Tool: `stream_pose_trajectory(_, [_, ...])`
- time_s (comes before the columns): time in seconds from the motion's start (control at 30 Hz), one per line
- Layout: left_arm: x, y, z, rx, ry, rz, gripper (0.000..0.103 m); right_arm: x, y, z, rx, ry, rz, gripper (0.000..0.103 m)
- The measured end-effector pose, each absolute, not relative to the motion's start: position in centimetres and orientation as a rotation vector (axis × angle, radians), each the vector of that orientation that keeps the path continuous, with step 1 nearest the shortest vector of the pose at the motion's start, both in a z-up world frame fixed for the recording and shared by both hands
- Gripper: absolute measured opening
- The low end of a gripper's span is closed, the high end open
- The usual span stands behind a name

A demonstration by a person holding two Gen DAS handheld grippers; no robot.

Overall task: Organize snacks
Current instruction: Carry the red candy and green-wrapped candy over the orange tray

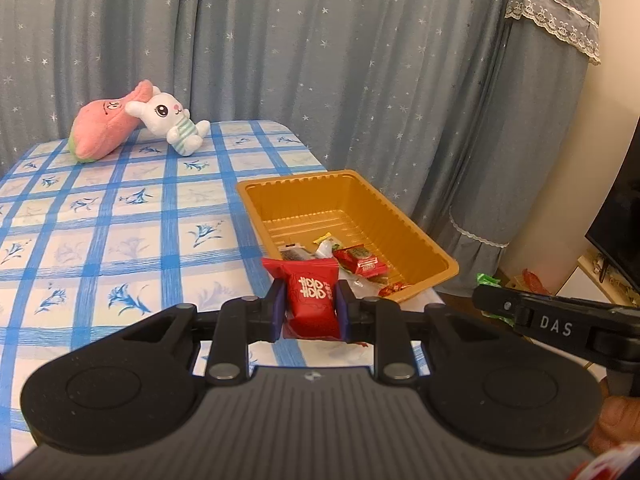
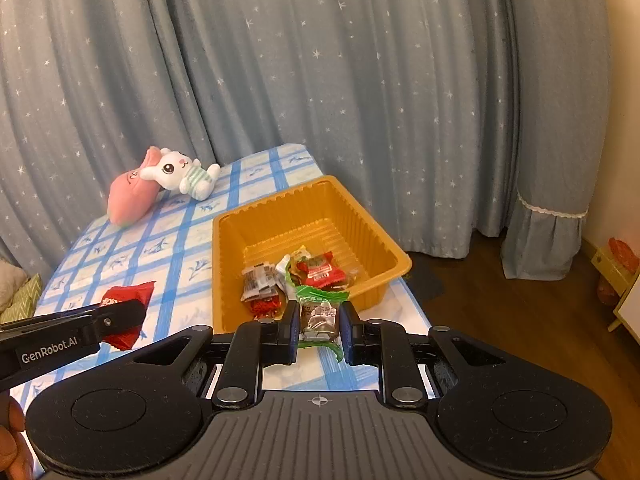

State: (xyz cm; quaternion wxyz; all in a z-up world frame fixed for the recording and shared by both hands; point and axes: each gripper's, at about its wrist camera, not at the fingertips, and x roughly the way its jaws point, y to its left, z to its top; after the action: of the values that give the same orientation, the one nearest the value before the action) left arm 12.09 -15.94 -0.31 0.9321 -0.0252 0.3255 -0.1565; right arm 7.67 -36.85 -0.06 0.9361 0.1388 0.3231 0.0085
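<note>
The left gripper (image 1: 311, 309) pinches a red snack packet (image 1: 311, 303) between its jaws, just before the near rim of the golden tray (image 1: 404, 220) on the checked counter (image 1: 120, 240). The right gripper (image 2: 319, 326) holds a green-edged brown packet (image 2: 319, 316) in its jaws near the same tray, where several wrapped snacks (image 2: 316, 272) lie.

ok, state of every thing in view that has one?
left gripper: shut on red snack packet
right gripper: shut on green-edged snack packet
gold tray: on the checked tablecloth, a few wrapped snacks inside
plush rabbit: lying against pink plush
</note>
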Motion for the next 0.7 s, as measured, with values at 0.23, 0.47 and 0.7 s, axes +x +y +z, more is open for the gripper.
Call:
stream_pose_trajectory(0.23, [13.9,-16.7,-1.0,-0.048,0.682,-0.334,0.023,9.6,-37.1,0.1,0.267,0.657,0.026,0.021])
stream_pose_trajectory(0.47, [17.4,-17.9,-1.7,-0.039,0.686,-0.352,0.023,13.3,-37.5,0.4,0.228,0.652,0.038,0.021])
stream_pose_trajectory(0.7, [21.8,-19.0,-2.7,-0.026,0.69,-0.356,0.023,18.2,-37.7,-0.4,0.192,0.662,0.062,0.021])
